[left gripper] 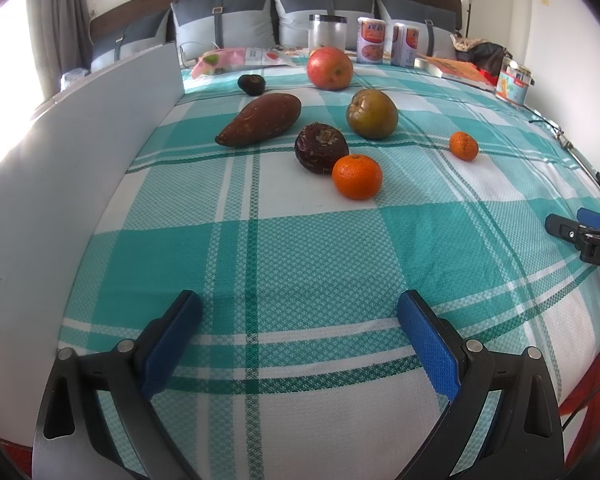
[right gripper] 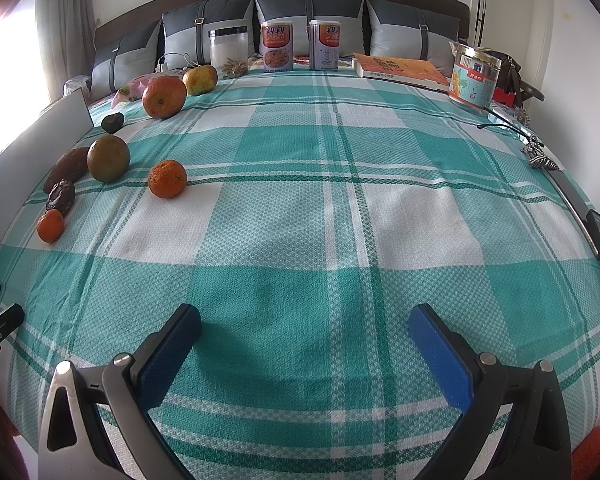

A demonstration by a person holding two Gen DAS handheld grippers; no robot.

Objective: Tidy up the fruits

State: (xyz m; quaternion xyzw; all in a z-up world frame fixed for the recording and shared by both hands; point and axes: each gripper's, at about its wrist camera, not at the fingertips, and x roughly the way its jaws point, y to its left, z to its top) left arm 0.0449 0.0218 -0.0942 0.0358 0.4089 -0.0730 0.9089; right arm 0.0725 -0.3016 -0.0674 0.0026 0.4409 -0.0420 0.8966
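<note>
— Bedroom first: your checked teal-and-white cloth [left gripper: 300,248] covers the bed, grey pillows [right gripper: 307,12] line the headboard, and a white board [left gripper: 60,152] stands along the cloth's left edge.

— And at the far edge?

— You have a clear jar [right gripper: 228,54], two printed cans [right gripper: 276,46] and an orange book [right gripper: 399,68] there, with a round tin [right gripper: 473,78] toward the far right corner.

— Where are the fruits?

— All lie on the left half of the cloth, none in your grip. Largest down: the sweet potato [left gripper: 260,119] lies near the board, with its thick end toward the far edge. Your red apple [left gripper: 330,68] sits farthest back, close to the jar. The green-brown fruit [left gripper: 371,113] rests between the apple and the dark purple fruit [left gripper: 320,147]. A big tangerine [left gripper: 356,176] touches, or all but touches, that purple one on its near side. Your small tangerine [left gripper: 463,145] sits apart, nearer the cloth's middle. A little dark fruit [left gripper: 252,84] lies behind the sweet potato, and a yellow-green fruit [right gripper: 200,79] sits at the far edge beside the jar.

— And my tools?

— Your left gripper [left gripper: 300,336] hovers over the near edge, jaws spread wide, holding nothing. Your right gripper [right gripper: 304,344] does likewise, gaping over bare cloth, well apart from every fruit.
</note>
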